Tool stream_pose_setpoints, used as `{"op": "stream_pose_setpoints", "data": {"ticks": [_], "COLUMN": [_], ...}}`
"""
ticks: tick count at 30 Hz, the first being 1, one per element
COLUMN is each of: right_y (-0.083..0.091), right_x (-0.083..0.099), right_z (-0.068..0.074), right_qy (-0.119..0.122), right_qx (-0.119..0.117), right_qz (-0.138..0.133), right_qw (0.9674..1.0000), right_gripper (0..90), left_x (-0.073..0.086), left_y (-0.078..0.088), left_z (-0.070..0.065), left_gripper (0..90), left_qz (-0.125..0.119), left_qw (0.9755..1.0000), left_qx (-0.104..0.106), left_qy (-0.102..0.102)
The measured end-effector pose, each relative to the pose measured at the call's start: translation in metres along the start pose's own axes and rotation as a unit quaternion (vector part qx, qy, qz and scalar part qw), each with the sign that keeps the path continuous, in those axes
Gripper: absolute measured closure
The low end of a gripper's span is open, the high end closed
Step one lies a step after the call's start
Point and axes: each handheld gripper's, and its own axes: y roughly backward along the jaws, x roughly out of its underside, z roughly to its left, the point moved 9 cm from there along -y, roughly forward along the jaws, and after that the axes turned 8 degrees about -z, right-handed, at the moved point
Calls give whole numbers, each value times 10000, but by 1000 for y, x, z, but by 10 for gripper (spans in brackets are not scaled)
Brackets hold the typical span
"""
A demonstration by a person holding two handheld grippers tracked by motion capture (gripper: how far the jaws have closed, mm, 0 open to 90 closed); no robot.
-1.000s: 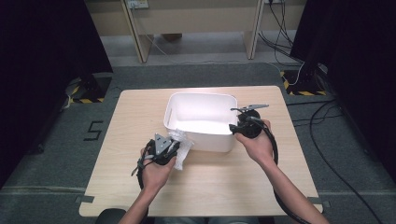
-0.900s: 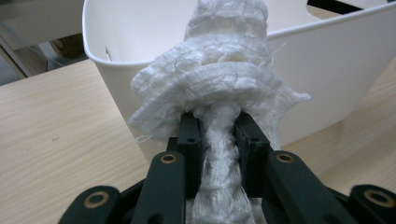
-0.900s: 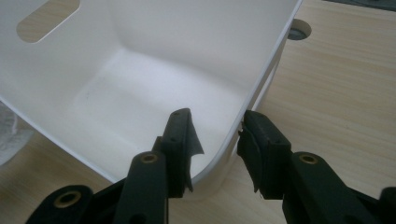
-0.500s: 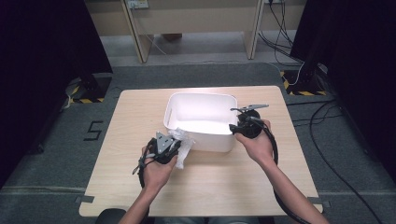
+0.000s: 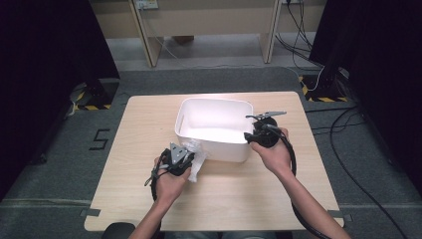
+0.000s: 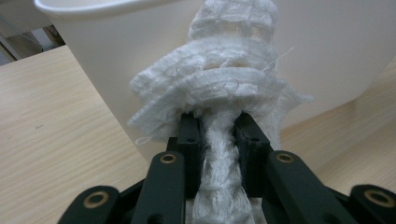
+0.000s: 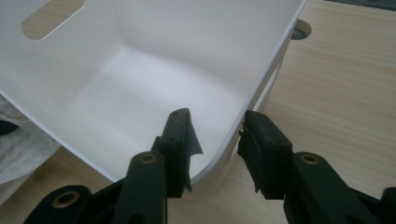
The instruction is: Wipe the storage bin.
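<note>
There is one white tub [image 5: 214,128], one white net [image 5: 195,159], two grippers and one tabletop [image 5: 149,129].

Left tool [image 6: 218,135] clamped on white mesh wad [image 6: 219,88], w/ white bin [image 6: 327,51] behind.

A plain white plastic bin [image 5: 213,128] and white woven mesh cloth [image 6: 224,88] sit on a pale wood-grain table [image 5: 149,124], between black gripper jaws.
</note>
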Motion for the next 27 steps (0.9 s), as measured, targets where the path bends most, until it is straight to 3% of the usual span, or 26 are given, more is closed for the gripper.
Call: {"op": "stream_pose_setpoints", "data": {"ticks": [27], "right_y": [0], "right_x": [0], "right_z": [0], "right_qy": [12], "right_qx": [-7], "right_qz": [-3], "right_qw": [10000], "right_gripper": [620], "left_x": [36], "left_y": [-22], "left_z": [-6], "left_gripper": [748], "left_qz": [535], "left_qw": [9985], "left_qx": [105], "left_qy": [59]}}
